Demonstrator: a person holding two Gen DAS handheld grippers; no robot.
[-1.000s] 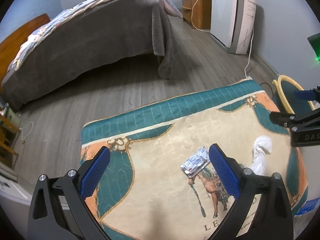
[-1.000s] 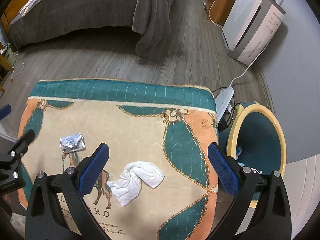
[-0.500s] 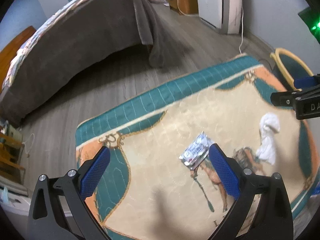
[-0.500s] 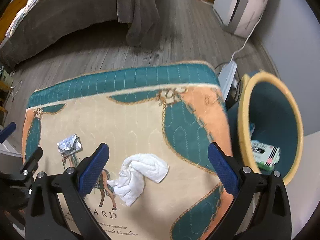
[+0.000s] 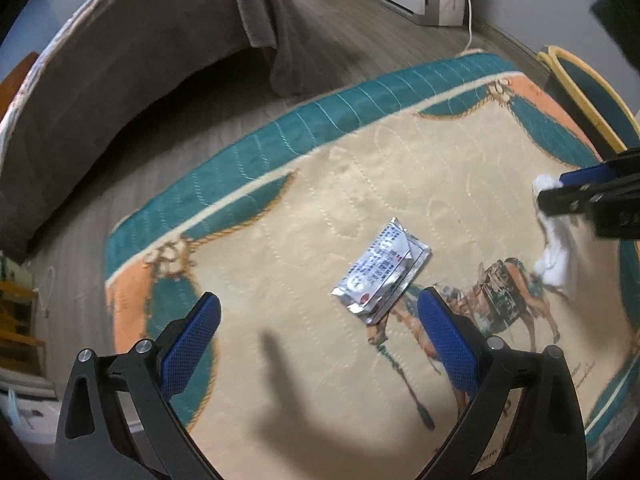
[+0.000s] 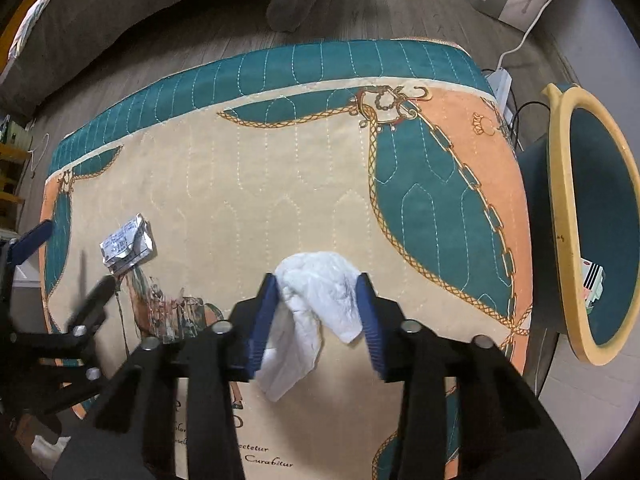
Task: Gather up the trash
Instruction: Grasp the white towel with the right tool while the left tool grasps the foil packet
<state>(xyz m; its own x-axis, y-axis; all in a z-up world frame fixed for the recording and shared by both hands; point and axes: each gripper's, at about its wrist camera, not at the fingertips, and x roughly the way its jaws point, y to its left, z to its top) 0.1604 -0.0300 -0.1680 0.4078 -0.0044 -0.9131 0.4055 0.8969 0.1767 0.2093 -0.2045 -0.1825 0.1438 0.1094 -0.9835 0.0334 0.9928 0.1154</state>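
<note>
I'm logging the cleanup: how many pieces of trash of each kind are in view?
Crumpled white tissue: 1
Silver foil wrapper: 1
Striped carton in the bin: 1
Total: 3

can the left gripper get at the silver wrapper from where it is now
Probably yes. The left gripper is open, and the silver wrapper lies flat on the quilted cover just ahead of its right finger, with nothing between them.
</note>
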